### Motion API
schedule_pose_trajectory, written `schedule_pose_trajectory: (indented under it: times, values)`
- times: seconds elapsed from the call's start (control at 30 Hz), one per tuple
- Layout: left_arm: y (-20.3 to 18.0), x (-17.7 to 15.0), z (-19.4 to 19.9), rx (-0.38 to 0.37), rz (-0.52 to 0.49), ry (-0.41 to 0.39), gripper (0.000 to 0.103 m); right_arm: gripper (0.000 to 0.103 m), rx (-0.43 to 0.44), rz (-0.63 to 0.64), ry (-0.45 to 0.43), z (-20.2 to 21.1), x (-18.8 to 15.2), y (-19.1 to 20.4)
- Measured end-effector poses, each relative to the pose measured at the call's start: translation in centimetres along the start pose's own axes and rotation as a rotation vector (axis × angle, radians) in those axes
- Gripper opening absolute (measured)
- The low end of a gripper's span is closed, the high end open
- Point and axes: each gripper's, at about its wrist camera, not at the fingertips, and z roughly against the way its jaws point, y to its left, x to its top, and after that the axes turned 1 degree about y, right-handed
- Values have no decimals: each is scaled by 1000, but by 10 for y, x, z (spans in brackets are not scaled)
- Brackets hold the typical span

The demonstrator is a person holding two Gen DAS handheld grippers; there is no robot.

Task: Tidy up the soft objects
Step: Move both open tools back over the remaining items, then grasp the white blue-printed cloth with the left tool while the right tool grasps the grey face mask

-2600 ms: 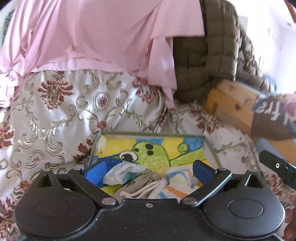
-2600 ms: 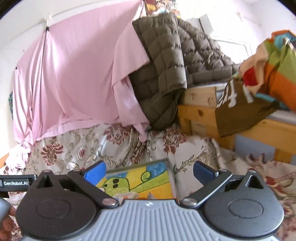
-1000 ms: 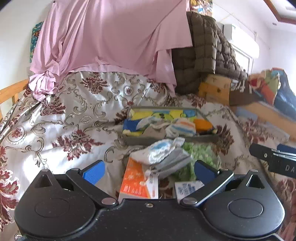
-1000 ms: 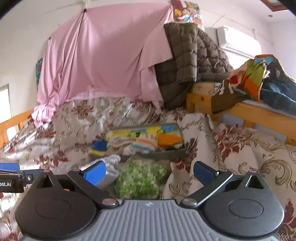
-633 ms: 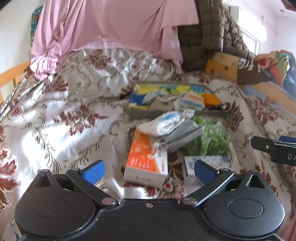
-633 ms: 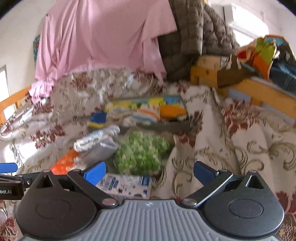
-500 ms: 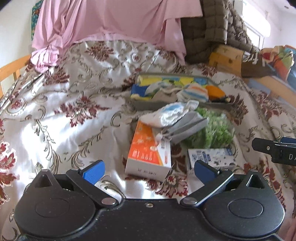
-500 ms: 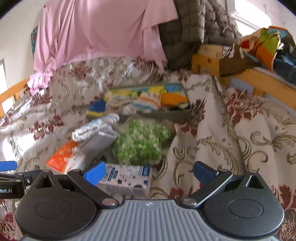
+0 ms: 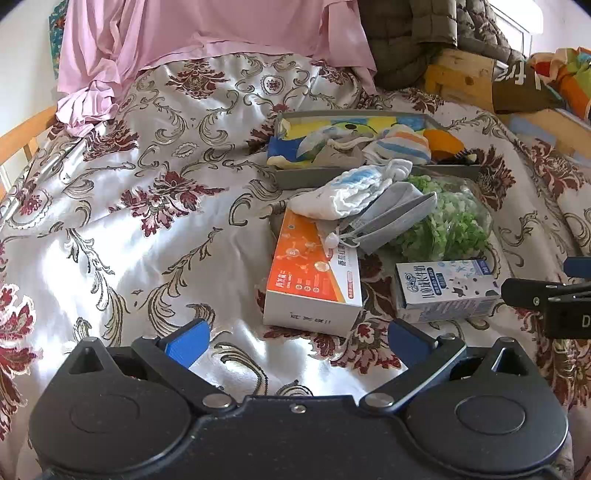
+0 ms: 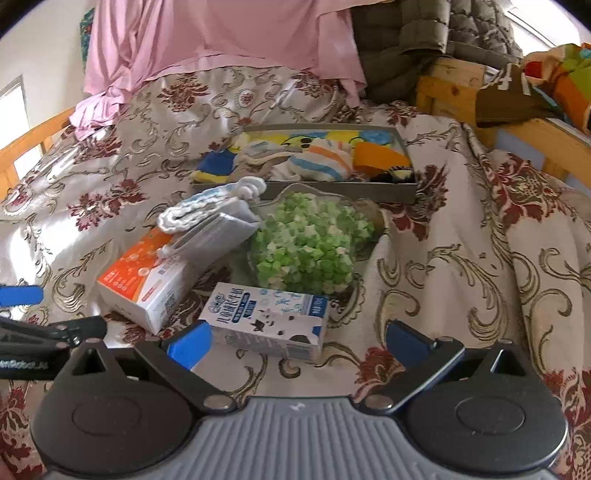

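A grey tray with a cartoon lining holds several socks, among them a striped sock; the tray also shows in the right wrist view. In front of it lie a white-and-blue sock and a grey sock, partly on an orange box. My left gripper is open and empty, well short of the pile. My right gripper is open and empty, just before a milk carton.
A clear bag of green paper stars lies between the tray and the carton. All rest on a floral bedspread. A pink cloth and a brown quilted jacket hang behind. A wooden frame stands at right.
Both grippers have pulled back from over the tray and tilted down. The sock pile, the boxes and the green bag have come into view in front of the tray.
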Motion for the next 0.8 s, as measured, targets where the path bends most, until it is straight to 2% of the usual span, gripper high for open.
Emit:
schedule_pose_trajectory:
  times: [0.17, 0.47, 0.63, 0.8]
  values:
    - [4, 4, -2, 10, 22, -11, 102, 103, 28, 3, 0, -3, 1, 3]
    - [21, 14, -9, 18, 137, -1, 102, 103, 48, 24, -14, -6, 3, 11]
    - [29, 20, -14, 5, 195, 5, 102, 103, 40, 63, -69, -4, 4, 19]
    - [32, 25, -18, 15, 199, -17, 102, 103, 29, 137, -147, -3, 7, 32]
